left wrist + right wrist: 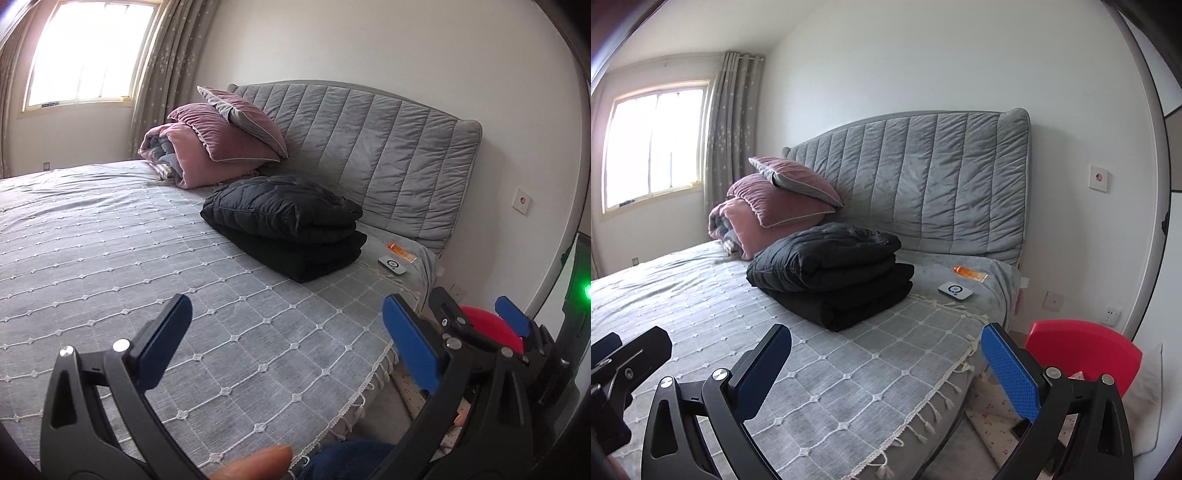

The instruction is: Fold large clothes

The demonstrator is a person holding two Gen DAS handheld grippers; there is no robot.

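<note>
**Tongs spread and empty, folded stack across the bed**

Both tongs stand spread wide with nothing between their blue pads: the left tongs point(288, 341) hover low over the near edge of the bed, and the right tongs point(886, 363) hang just beside them at the bed's tasselled corner. Neither touches cloth.

Under them lies the grey bedspread with its white stitched lattice point(110, 236), bare and flat. Farther on, near the padded grey headboard point(369, 147), sits the black quilted puffer jacket point(284, 210), folded and resting on a second folded black garment point(306, 254). The stack looks square and settled, so I judge the folding here finished or nearly so.

To do this step well, keep the tongs spread and lifted clear of the bedspread, so a pad does not snag the stitching or tassels. If the puffy top layer needs tidying, come in from the near side and press flat, not pinch.

Beside the stack lie an orange tube point(402, 252) and a small white device point(392, 265); avoid them.
</note>
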